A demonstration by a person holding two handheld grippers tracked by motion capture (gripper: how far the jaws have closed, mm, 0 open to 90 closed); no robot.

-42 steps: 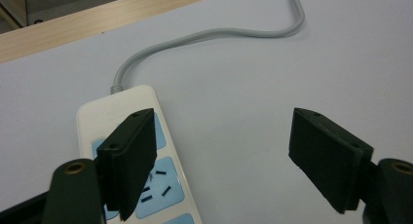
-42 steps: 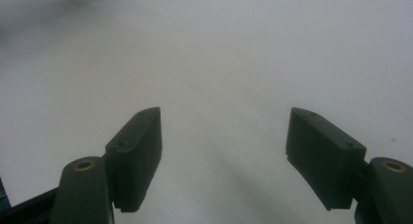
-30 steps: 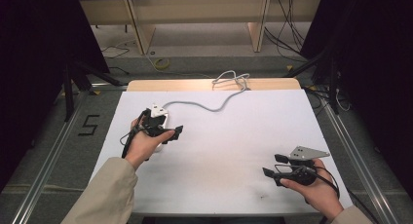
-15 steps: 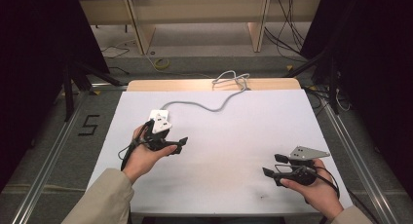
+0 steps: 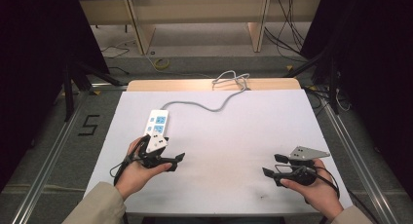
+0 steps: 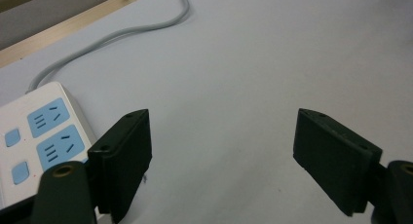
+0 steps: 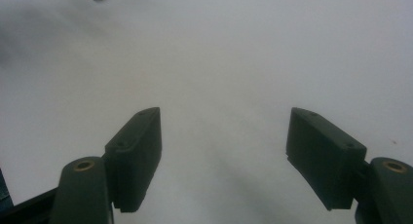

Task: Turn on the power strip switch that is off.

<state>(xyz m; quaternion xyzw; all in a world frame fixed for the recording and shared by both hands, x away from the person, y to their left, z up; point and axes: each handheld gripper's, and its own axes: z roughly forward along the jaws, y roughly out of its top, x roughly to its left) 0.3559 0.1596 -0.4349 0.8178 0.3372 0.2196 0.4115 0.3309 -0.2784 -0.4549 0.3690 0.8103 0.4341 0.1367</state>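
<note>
A white power strip (image 5: 157, 124) with blue sockets lies on the left part of the white table (image 5: 234, 136). Its grey cable (image 5: 209, 107) runs back to a loose coil (image 5: 233, 80) at the far edge. My left gripper (image 5: 174, 161) sits just in front of the strip's near end, open and empty. In the left gripper view the strip (image 6: 44, 131) lies beside the left jaw, the cable (image 6: 122, 36) curves away behind, and bare table shows inside the gripper (image 6: 224, 151). My right gripper (image 5: 272, 165) rests open at the front right over bare table (image 7: 224, 53).
A wooden strip (image 5: 195, 84) borders the table's far edge, with wooden shelf legs (image 5: 139, 31) on the floor behind. Metal rails (image 5: 53, 151) run along both sides. A "5" mark (image 5: 90, 125) is on the floor at left.
My left hand has drawn back from over the power strip toward the front edge, uncovering the strip. The right hand has stayed put.
</note>
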